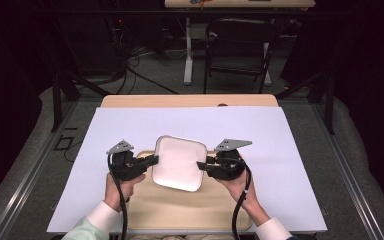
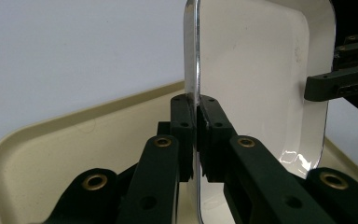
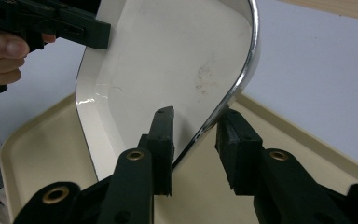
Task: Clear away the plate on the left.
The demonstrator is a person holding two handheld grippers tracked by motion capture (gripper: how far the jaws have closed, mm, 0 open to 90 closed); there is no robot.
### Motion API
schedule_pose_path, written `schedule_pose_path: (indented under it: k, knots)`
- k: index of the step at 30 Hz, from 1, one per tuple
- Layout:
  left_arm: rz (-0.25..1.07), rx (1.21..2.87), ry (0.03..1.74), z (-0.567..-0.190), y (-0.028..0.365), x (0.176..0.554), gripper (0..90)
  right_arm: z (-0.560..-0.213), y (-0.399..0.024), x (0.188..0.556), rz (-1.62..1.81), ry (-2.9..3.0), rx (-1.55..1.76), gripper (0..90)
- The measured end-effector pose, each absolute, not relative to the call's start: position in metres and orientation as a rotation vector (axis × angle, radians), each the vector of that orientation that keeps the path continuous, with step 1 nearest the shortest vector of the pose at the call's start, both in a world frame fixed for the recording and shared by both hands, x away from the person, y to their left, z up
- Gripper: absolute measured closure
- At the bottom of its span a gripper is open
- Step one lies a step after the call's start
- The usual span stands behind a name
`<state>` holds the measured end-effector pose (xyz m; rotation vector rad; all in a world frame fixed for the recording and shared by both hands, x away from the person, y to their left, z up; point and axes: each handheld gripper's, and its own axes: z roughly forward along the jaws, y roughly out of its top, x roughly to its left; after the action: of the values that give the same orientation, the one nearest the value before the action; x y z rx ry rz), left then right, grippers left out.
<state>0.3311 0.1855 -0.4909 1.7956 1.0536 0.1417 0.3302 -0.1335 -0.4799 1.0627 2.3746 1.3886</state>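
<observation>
The white enamel tray (image 1: 179, 162) with a chrome-edged rim sits over the far end of a larger beige serving tray (image 1: 190, 210), which lies on a white sheet (image 1: 130, 125) covering the table. The enamel tray seems tipped or slightly raised, since both gripper views show its rim running steeply past the jaws with the beige tray behind it. The left gripper (image 2: 196, 116) is clamped on the tray's left rim, jaws pressed together with the metal edge between them. The right gripper (image 3: 196, 128) straddles the opposite rim with its jaws apart: the inner jaw lies against the white inside face, the outer one stands just beside the chrome edge without clearly touching it. In the high view the left gripper (image 1: 152, 160) and right gripper (image 1: 201, 166) flank the tray from either side. The step in hand looks like taking a two-sided hold on the enamel tray. The next move likely calls for the right jaws to squeeze onto the rim, then both hands lifting evenly so the tray stays level.
</observation>
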Motion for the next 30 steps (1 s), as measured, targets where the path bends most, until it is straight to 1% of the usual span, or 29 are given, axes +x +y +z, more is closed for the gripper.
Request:
schedule_pose_path:
  k: [10,30]
  knots:
    - [0.122,1.798,1.055,-0.491,0.185,0.324,85.6,-0.474,-0.135,0.322,1.395,2.379,1.047,68.4]
    - [0.044,1.811,1.078,-0.500,0.182,0.307,85.4,-0.476,-0.141,0.307,1.381,2.431,1.052,70.1]
